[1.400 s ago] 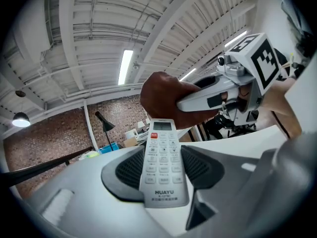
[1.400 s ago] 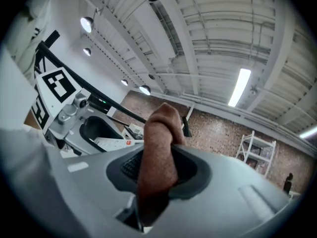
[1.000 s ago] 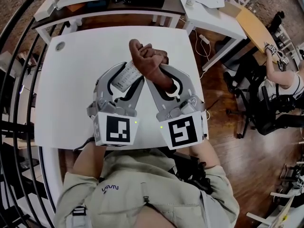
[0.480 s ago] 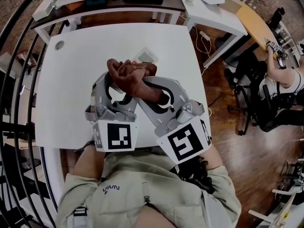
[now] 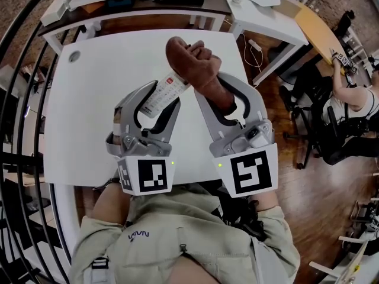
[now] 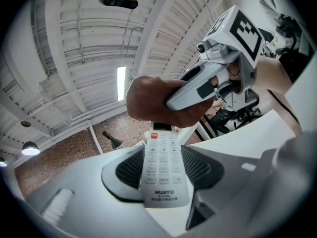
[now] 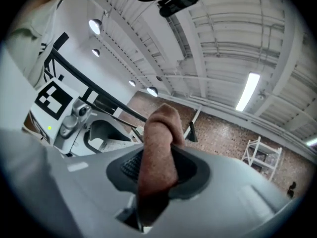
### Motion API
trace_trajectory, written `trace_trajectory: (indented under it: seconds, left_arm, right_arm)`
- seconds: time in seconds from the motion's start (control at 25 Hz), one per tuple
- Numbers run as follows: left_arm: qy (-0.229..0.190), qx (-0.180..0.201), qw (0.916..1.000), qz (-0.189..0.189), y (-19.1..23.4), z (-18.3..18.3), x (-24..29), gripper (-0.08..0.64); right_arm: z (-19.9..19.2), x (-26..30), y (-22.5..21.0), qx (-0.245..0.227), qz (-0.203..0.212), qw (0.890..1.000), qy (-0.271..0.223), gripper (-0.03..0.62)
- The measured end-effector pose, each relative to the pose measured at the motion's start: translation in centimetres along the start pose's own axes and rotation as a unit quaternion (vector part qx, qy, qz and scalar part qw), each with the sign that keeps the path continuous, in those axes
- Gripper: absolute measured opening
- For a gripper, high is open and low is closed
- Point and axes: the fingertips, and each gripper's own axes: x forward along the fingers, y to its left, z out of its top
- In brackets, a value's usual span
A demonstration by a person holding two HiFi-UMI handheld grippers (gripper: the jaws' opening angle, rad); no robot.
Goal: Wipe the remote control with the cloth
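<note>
Now my left gripper pinches the remote above the table. My right gripper squeezes the brown cloth, which covers its far end. I think wiping is underway, with more left.

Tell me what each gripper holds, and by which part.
Left gripper: the remote control, pinched across its sides near the printed bottom end. Right gripper: the brown cloth, clamped at its lower part, its bunched top free.
</note>
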Motion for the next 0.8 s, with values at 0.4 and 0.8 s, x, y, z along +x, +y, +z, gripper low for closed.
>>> trace_trajectory:
  seconds: [0.4,0.8]
  left_arm:
    - [0.003,0.036,0.9993,0.011,0.0,0.3,0.4,0.241]
    - [0.007,0.052,0.9985,0.012,-0.3,0.1,1.0,0.241]
  right_arm:
    - [-0.9,1.4,-0.4,-0.026,-0.005,1.0,0.018,0.104]
    - [-1.6,2.1,3.5,-0.042,0.071,0.996,0.035,0.104]
